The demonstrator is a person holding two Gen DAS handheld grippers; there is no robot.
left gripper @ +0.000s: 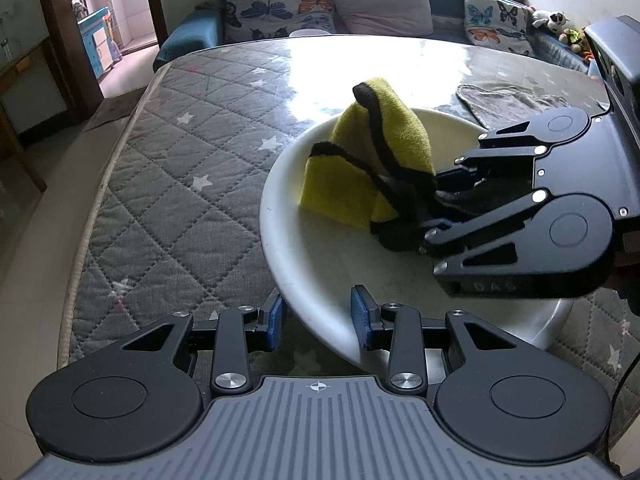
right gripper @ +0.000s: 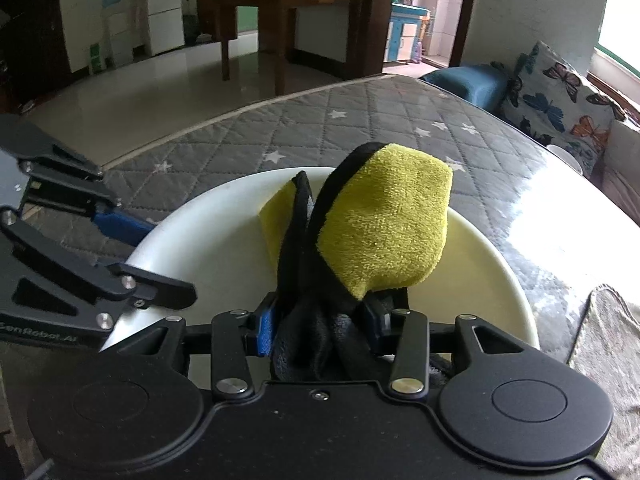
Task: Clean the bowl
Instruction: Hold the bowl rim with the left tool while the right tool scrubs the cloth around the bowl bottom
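Blue pads (right gripper: 265,330) on my right gripper (right gripper: 320,326) are pinching the bunched dark end of the yellow cloth (right gripper: 384,232), and I am seeing its jaws closed tight on that wad. From this grip the cloth is standing up out of the white bowl (right gripper: 208,240), its long axis running from the pinched end upward and away from the right wrist camera, the folded yellow tip pointing toward the far rim. In the left wrist view the same cloth (left gripper: 368,152) is rising like a tent, black trim running down its ridge, peak leaning up and to the left, away from the right gripper (left gripper: 430,208) that is reaching in from the right side. My left gripper (left gripper: 318,318) is sitting with its jaws spread apart astride the near rim of the bowl (left gripper: 320,256), one pad (left gripper: 274,322) outside the wall and the other inside; I cannot tell whether they are touching it. The bowl is resting on a grey quilted cover (left gripper: 168,184) with white stars. A grey rag (left gripper: 504,104) is lying just beyond the bowl. Farther back, butterfly cushions (left gripper: 276,0) are lining a blue sofa (left gripper: 188,36).
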